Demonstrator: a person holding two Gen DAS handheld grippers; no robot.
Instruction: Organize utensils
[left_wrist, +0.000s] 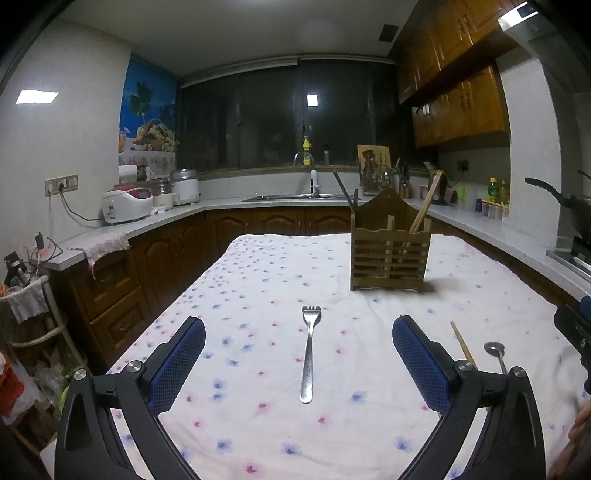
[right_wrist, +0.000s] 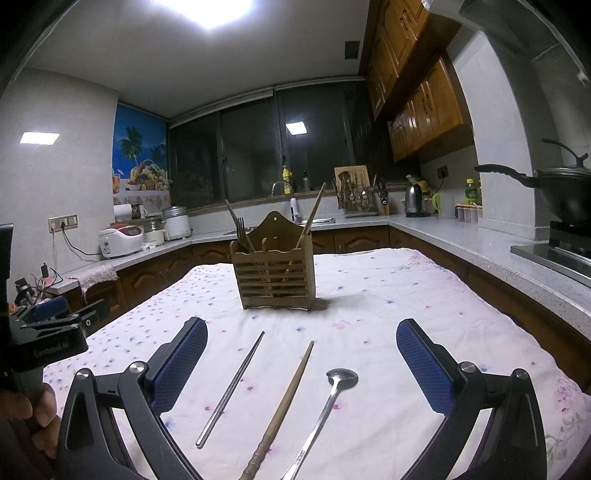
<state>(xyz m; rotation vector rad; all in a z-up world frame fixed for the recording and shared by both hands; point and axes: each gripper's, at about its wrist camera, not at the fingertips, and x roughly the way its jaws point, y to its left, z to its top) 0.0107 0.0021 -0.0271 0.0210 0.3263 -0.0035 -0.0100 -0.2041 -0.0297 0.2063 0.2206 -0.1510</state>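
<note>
- Kitchen counters (right_wrist: 461, 240) with dark wooden doors run around three sides of the room, under a dark window and brown wall cupboards; a table in the middle is covered by a white cloth (left_wrist: 258, 280) printed with small blue and pink flowers.
- On the cloth stands a brown wooden utensil holder (right_wrist: 275, 275) with a slatted front and a peaked back board, upright and split into compartments.
- Inside the holder, the left compartment has a fork and a slim metal stick leaning left; the right compartment has a wooden chopstick leaning right.
- On the left side of the cloth, a steel fork (left_wrist: 308, 354) lies flat, tines pointing toward the holder, handle toward the camera.
- To the right lie three pieces side by side, all apart from one another: a metal chopstick (right_wrist: 231, 391), a brown wooden chopstick (right_wrist: 284, 406) with a ribbed thick end, and a long-handled steel spoon (right_wrist: 328, 402) with its bowl facing up.
- Left gripper (left_wrist: 299, 332) is spread wide with nothing between its blue-padded fingers; the fork lies in the gap below it.
- Right gripper (right_wrist: 302, 332) is likewise spread wide and empty, above the two loose chopsticks and the spoon.
- On the counters sit a white rice cooker (left_wrist: 127, 205), a sink (left_wrist: 295, 197) and a black wok (right_wrist: 561, 188) on the hob.
</note>
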